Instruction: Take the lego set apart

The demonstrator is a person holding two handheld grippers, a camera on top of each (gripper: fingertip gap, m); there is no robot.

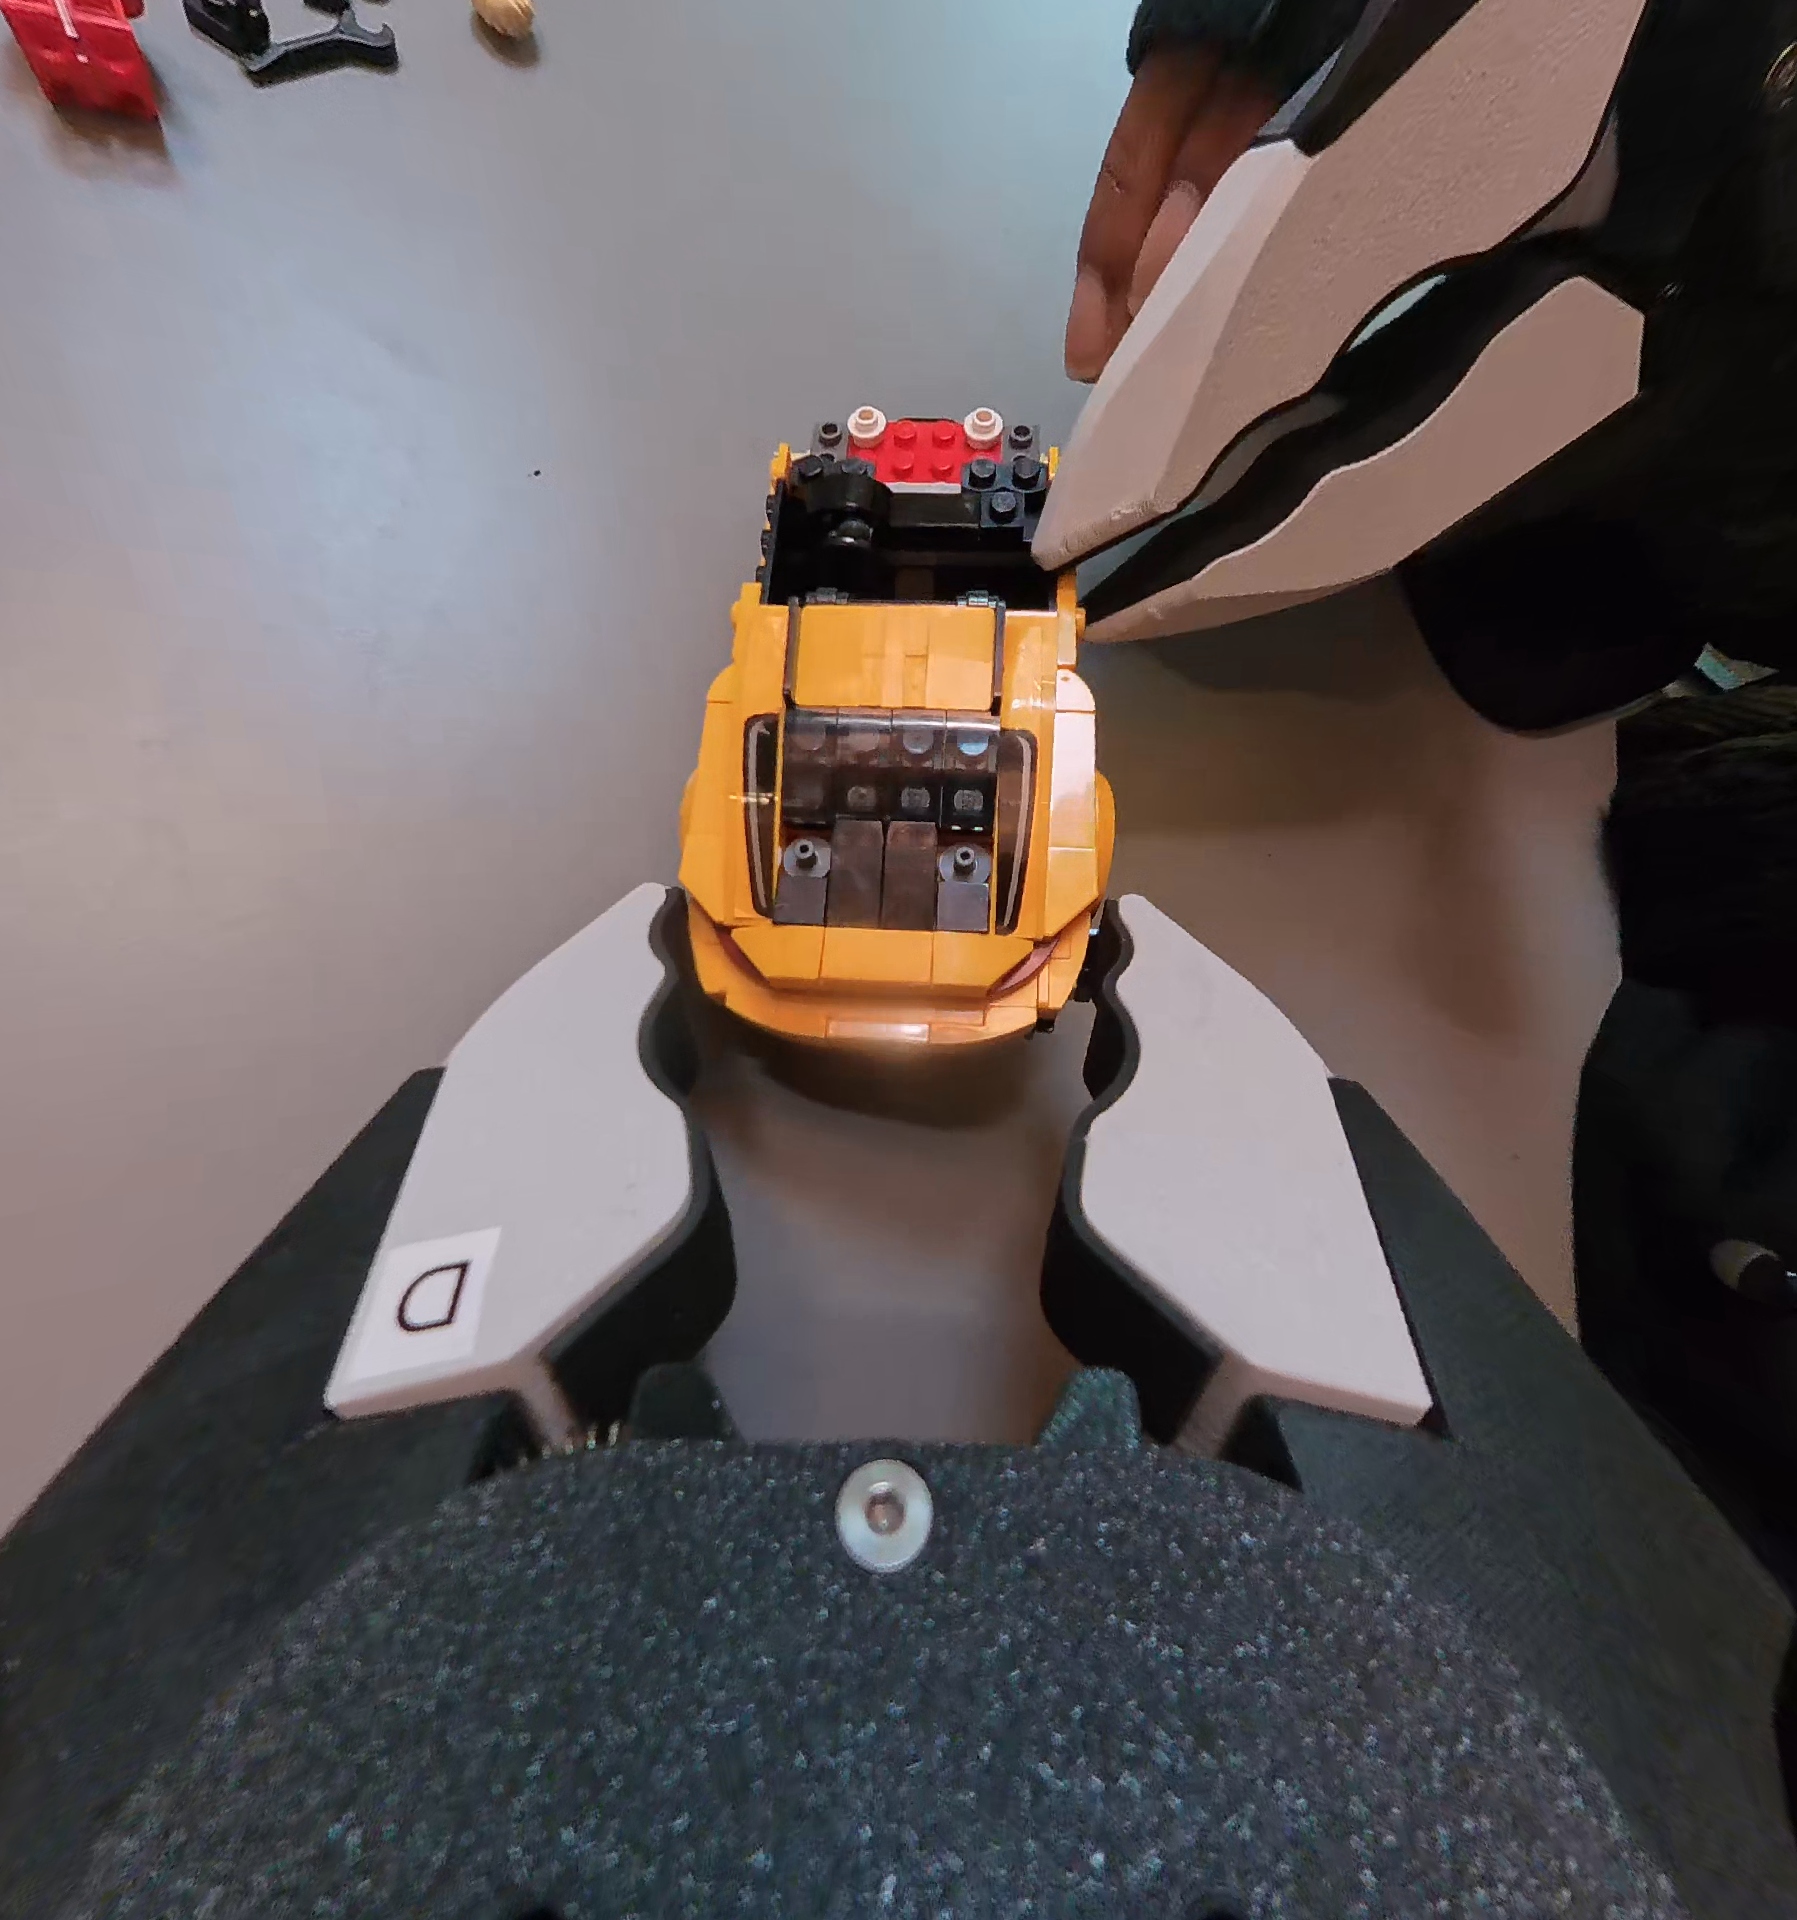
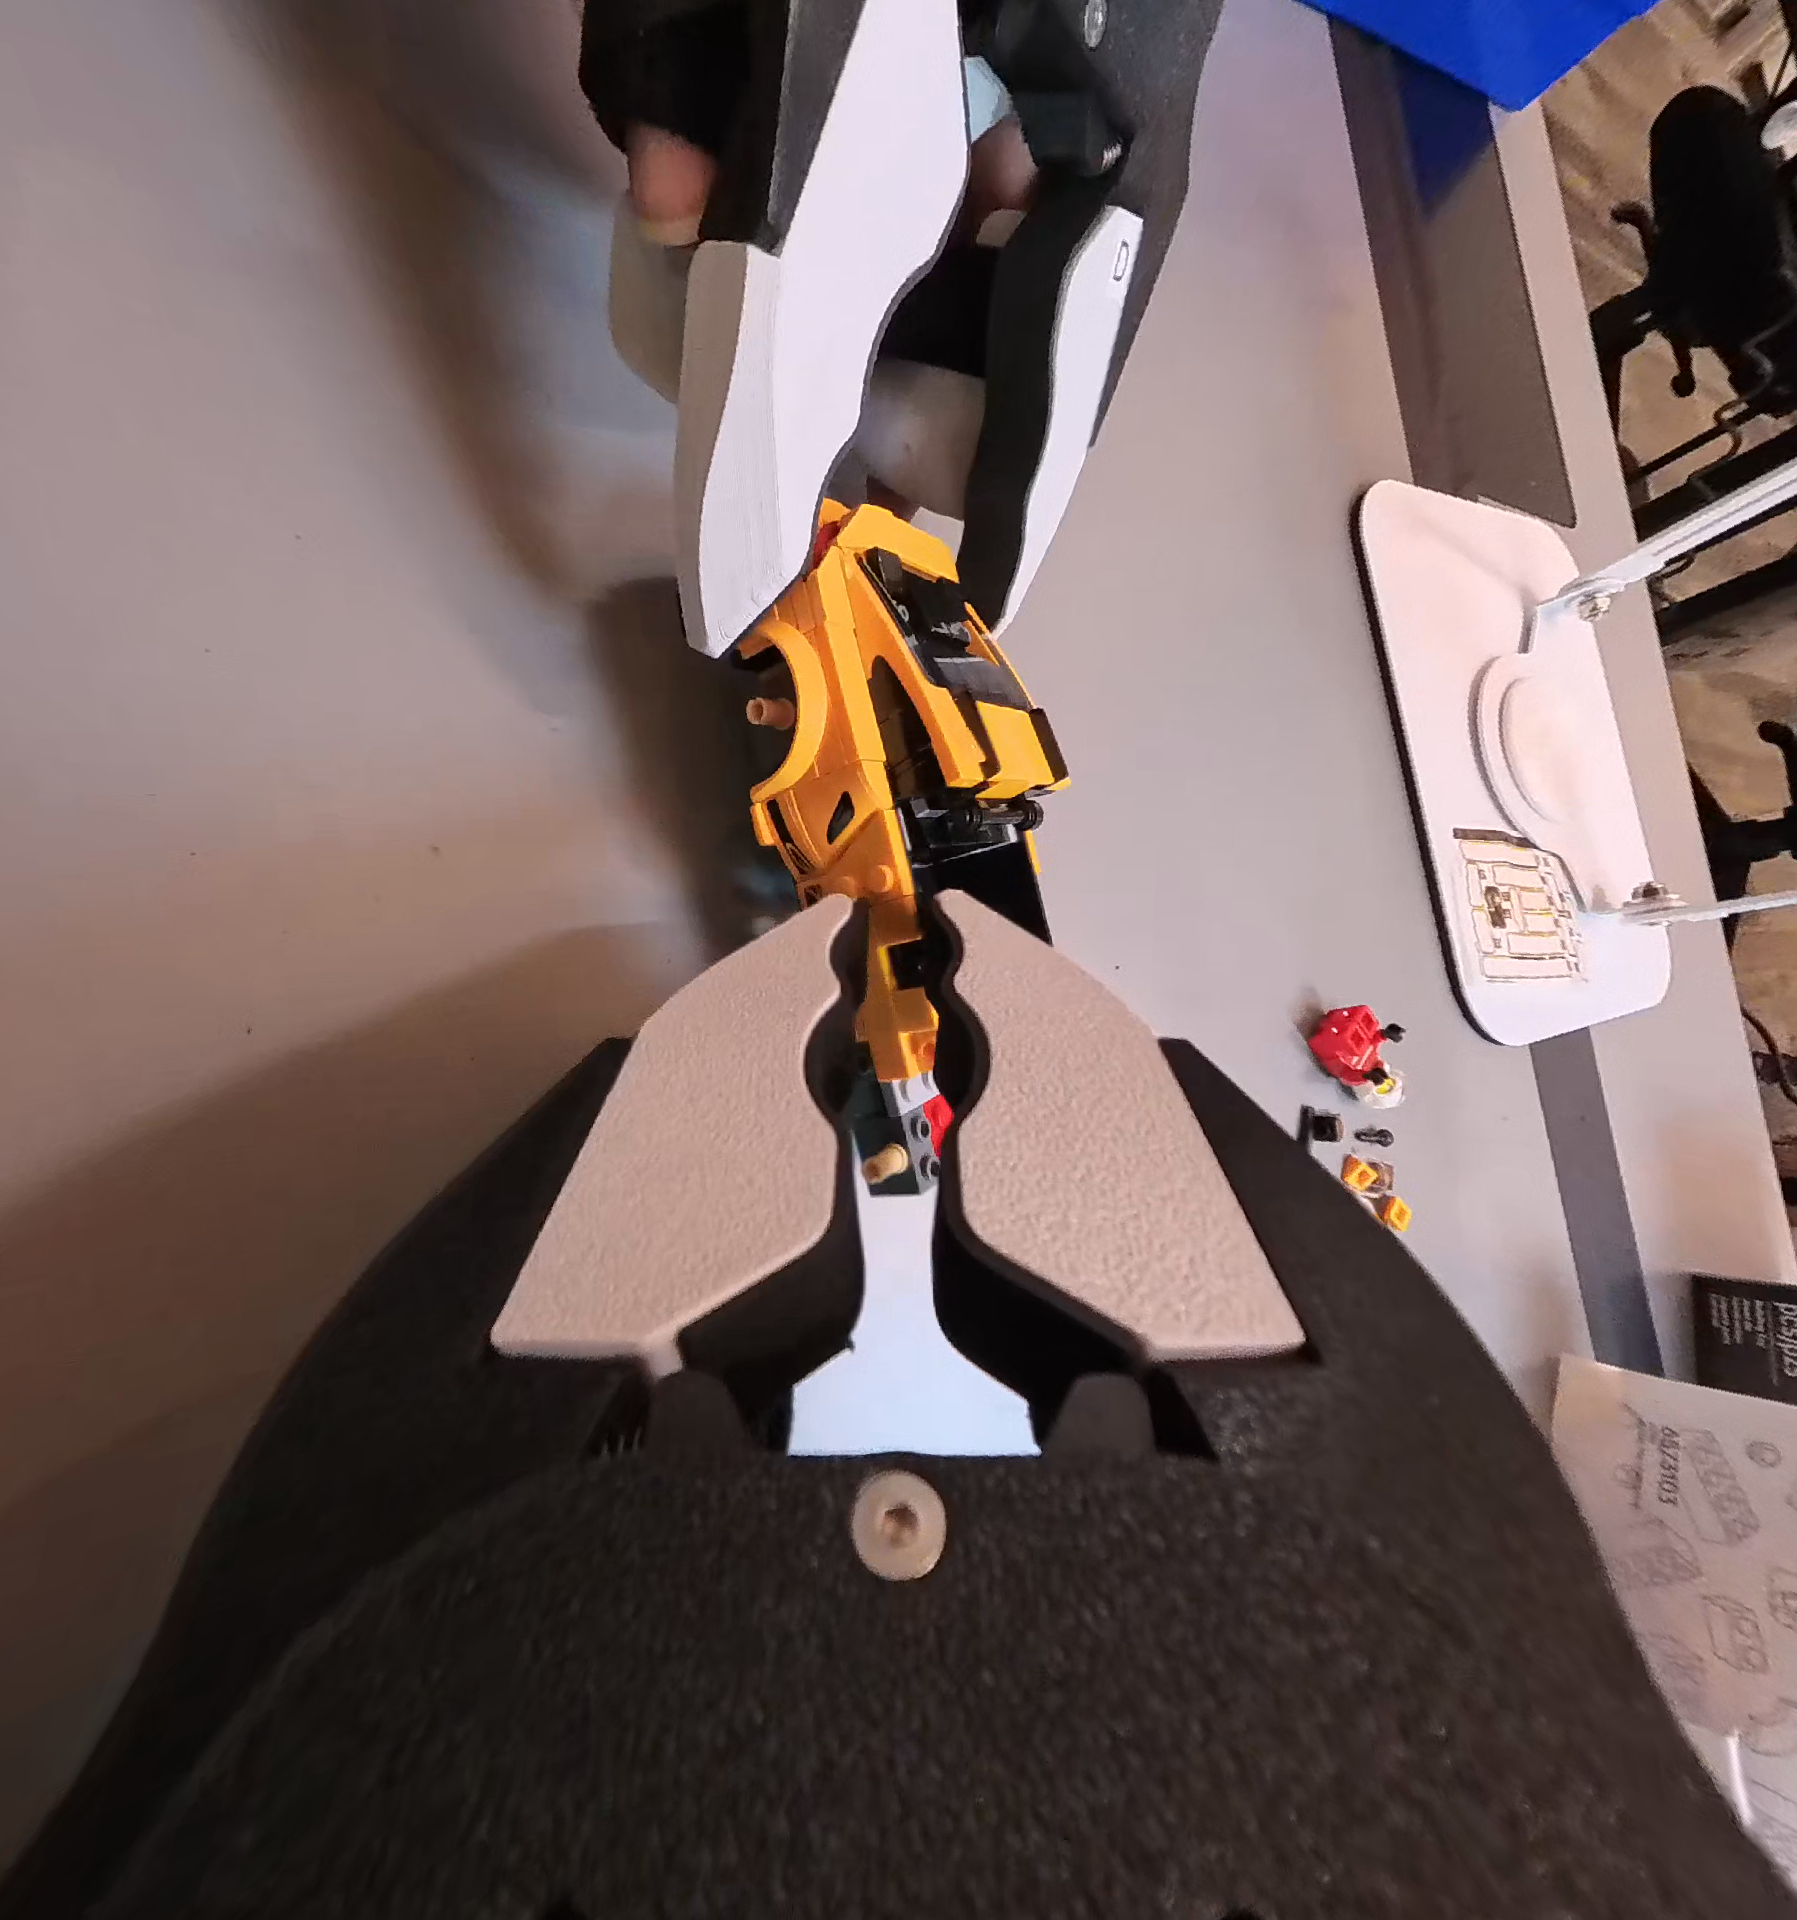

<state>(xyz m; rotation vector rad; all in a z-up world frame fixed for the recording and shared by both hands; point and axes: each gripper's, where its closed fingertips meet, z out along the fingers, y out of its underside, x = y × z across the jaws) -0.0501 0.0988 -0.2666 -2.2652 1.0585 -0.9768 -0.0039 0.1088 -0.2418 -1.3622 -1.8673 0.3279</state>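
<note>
Both grippers' fingers pinch yellow lego car [image 1: 899, 831]; few loose pcs [image 2: 1356, 1122] on counter [image 1: 354, 520], most still assembled.

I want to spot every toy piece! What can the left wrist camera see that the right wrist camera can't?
Only the left wrist view shows the car's top: dark rear window and red plate. Only the right wrist view shows the car's side, the loose bricks, white lamp base and paper sheet. Both show the yellow car gripped by the left gripper and right gripper.
</note>
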